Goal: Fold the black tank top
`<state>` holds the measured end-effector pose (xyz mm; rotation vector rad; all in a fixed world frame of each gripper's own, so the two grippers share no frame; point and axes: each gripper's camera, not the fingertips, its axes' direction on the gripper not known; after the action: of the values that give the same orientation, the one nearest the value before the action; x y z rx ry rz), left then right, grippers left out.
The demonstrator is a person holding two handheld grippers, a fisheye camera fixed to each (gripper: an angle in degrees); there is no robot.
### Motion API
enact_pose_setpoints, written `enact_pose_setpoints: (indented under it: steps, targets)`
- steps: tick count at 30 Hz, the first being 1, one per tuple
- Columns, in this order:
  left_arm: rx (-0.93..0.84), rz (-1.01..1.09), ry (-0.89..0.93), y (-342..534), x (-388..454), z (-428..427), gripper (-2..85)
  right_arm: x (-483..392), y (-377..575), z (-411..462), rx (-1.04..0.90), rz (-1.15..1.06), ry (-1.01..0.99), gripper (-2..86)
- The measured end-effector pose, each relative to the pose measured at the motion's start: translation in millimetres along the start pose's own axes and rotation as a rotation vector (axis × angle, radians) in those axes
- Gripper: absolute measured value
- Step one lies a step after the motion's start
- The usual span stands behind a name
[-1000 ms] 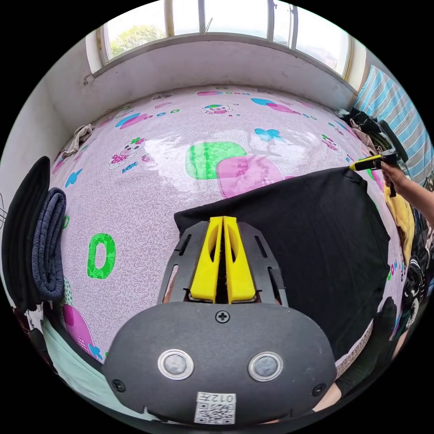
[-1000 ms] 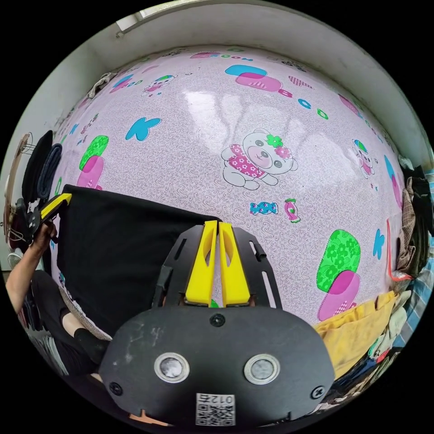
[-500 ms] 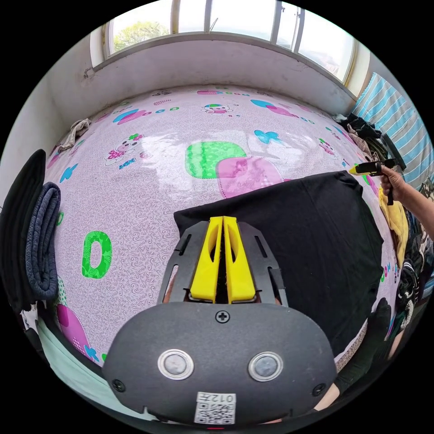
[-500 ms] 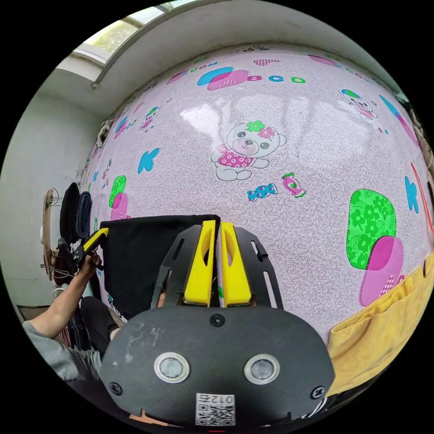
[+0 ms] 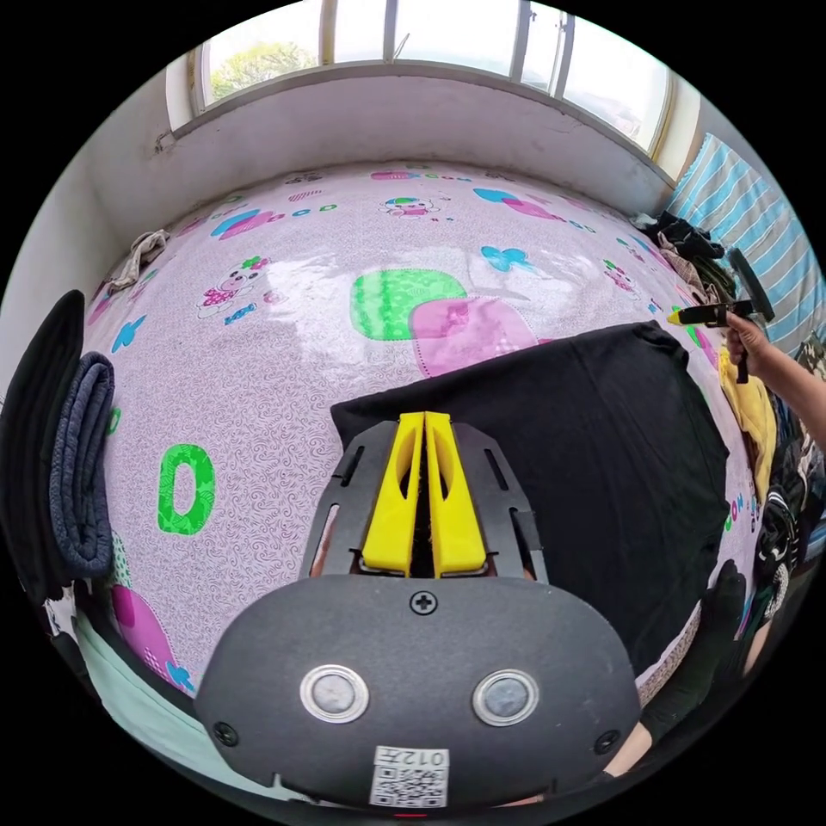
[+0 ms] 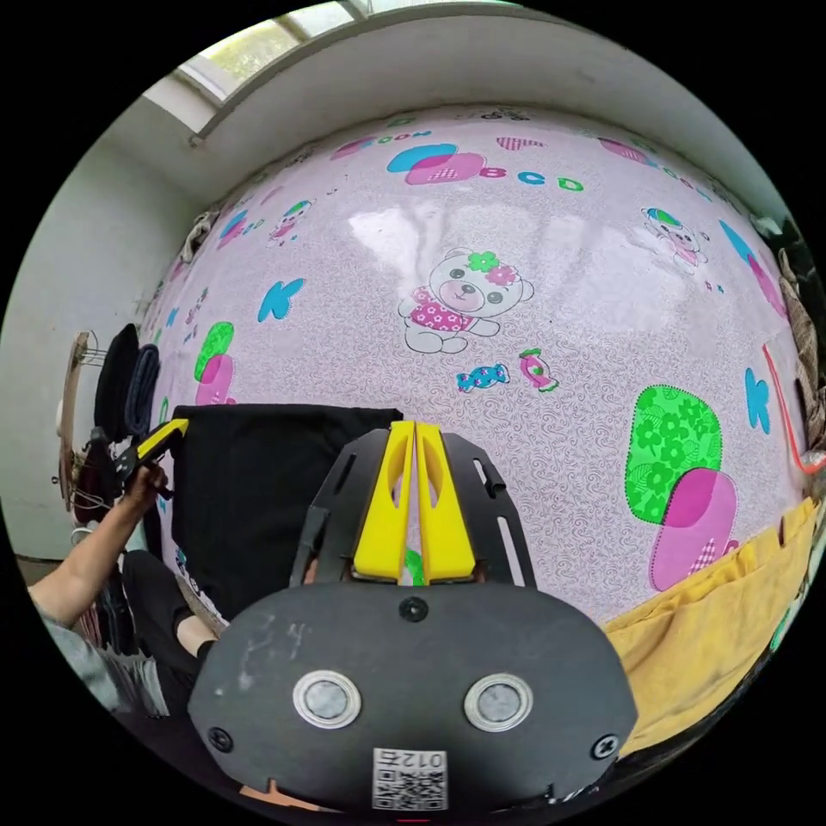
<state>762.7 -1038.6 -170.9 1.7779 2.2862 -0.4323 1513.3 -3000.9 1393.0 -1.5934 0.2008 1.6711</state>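
Daylight from a wide window [image 5: 430, 34] falls across a big bed-like surface covered with a glossy pink cartoon-print sheet [image 5: 284, 344], which gives a flat, roomy place to work. On its near side lies the black tank top [image 5: 594, 456], spread out as one smooth dark panel with a straight far edge, its near part hanging over the edge of the sheet toward the person.

In the left gripper view, the left gripper [image 5: 423, 419] sits at the top's far left corner with its yellow jaws drawn together and black cloth showing in the slit between them; it looks clamped on that corner, probably to keep the edge taut and square. Far off to the right in the same view, the right gripper [image 5: 699, 316] hovers just past the opposite corner, and nothing appears to hang from it.

From the right gripper view, those jaws are closed, pointing over bare sheet with the garment's corner just beside them to the left, so I judge that they hold nothing. The likely reason is that this corner has been laid where it belongs.

A folded stack of dark clothes [image 5: 73, 482] stands at the left edge, and a yellow garment [image 6: 714, 619] waits in the unsorted heap on the right.
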Motion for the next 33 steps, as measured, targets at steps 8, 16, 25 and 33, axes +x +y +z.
enact_pose_setpoints:
  steps: [8,16,25,33]
  targets:
    - [0.051,0.012,0.067,1,9,-34,0.5,14,29,-19,-0.057,0.126,-0.266,1.5]
    - [-0.087,0.113,0.085,19,40,-13,0.5,-39,24,-17,-0.132,0.002,-0.138,-0.4]
    - [-0.014,0.178,0.059,35,39,-14,0.4,-75,47,-56,-0.111,-0.093,0.103,-0.1]
    - [0.006,0.121,0.109,30,37,-35,0.5,-40,92,-101,-0.005,0.089,-0.251,4.2]
